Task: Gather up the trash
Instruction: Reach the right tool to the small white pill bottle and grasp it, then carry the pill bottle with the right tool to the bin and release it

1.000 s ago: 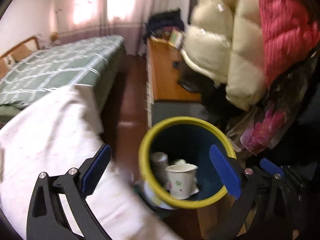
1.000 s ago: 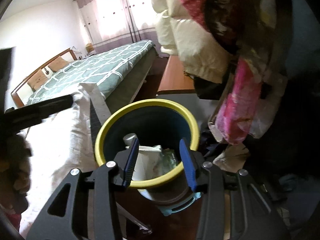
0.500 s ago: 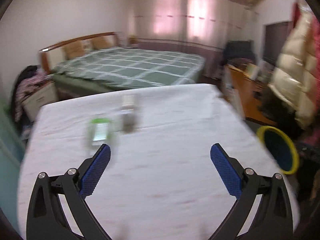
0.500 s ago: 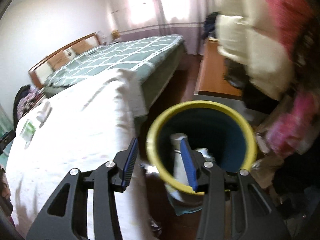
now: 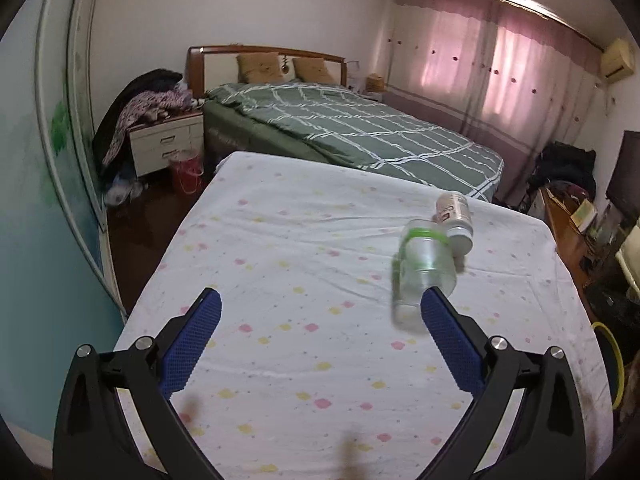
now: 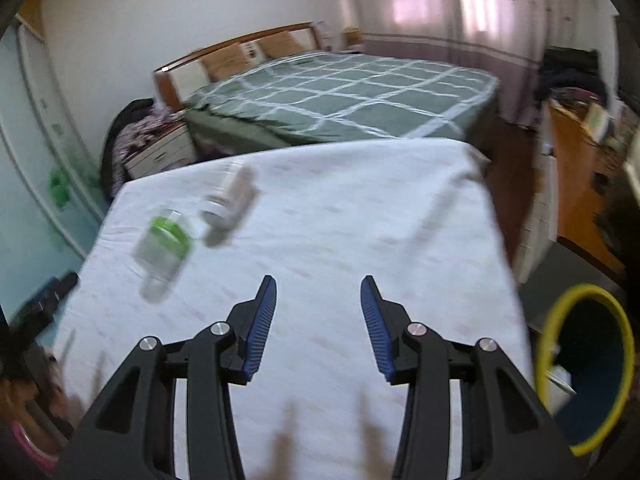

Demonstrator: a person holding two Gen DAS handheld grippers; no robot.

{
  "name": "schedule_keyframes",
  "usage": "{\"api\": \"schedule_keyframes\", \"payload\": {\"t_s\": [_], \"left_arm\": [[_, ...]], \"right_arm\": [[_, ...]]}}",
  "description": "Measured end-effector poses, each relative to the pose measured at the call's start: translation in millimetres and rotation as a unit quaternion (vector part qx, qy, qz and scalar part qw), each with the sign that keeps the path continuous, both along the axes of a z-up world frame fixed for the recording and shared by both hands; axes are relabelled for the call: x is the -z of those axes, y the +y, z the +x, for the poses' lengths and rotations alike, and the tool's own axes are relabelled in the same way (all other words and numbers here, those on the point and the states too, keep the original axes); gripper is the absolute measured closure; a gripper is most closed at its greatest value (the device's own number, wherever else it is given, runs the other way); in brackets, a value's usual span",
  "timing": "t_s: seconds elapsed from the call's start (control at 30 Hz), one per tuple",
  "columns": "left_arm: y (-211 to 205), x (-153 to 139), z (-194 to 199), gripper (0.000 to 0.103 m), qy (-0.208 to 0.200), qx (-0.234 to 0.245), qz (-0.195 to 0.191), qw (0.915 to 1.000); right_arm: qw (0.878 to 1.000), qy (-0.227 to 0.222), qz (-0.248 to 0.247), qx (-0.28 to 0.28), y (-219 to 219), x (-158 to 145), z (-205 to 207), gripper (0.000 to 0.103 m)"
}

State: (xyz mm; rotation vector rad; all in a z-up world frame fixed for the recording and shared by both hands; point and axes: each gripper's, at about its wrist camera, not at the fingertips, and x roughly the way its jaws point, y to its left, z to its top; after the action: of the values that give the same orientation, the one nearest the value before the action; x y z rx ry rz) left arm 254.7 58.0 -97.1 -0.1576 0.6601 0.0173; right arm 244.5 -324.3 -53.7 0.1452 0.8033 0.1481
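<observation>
A clear plastic cup with a green band (image 5: 424, 270) lies on the white flowered cloth of the table (image 5: 304, 280); it also shows in the right wrist view (image 6: 162, 250), blurred. A small white and beige bottle (image 5: 454, 220) lies just behind it, and shows blurred in the right wrist view (image 6: 230, 204). My left gripper (image 5: 320, 328) is wide open and empty, its right finger just in front of the cup. My right gripper (image 6: 318, 320) is open and empty above the table's middle. The yellow-rimmed dark bin (image 6: 588, 364) stands off the table's right edge; its rim shows in the left wrist view (image 5: 614, 360).
A bed with a green checked cover (image 5: 360, 132) stands behind the table. A white nightstand piled with clothes (image 5: 160, 136) is at the back left. A wooden desk (image 6: 576, 184) lines the right wall. Pink curtains (image 5: 520, 60) cover the window.
Both grippers swung left, away from the bin and over the table. The cup and bottle now lie closer to the left gripper. The right gripper has opened wider.
</observation>
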Motion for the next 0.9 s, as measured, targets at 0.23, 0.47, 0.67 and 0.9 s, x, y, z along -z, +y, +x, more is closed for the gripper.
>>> {"api": "schedule_keyframes", "payload": {"t_s": [0.23,0.47,0.67,0.9], "left_arm": [[2.2,-8.4,-10.5,0.005,-0.015,-0.039,0.030,0.9987],[18.0,-1.4,-4.8,0.005,0.005,-0.069,0.011,0.9975],[17.6,2.3,-4.2,0.005,0.015,-0.067,0.003,0.9976],[14.2,3.8,-3.7,0.005,0.019,-0.055,-0.005,0.9983]], "right_arm": [[0.999,0.004,-0.010,-0.035,68.1,-14.3,69.1,0.061],[0.999,0.038,-0.016,-0.032,111.0,-2.5,138.3,0.061],[0.998,0.065,-0.020,0.003,119.4,16.3,168.5,0.060],[0.996,0.084,-0.030,0.013,129.0,34.4,184.8,0.055]]}}
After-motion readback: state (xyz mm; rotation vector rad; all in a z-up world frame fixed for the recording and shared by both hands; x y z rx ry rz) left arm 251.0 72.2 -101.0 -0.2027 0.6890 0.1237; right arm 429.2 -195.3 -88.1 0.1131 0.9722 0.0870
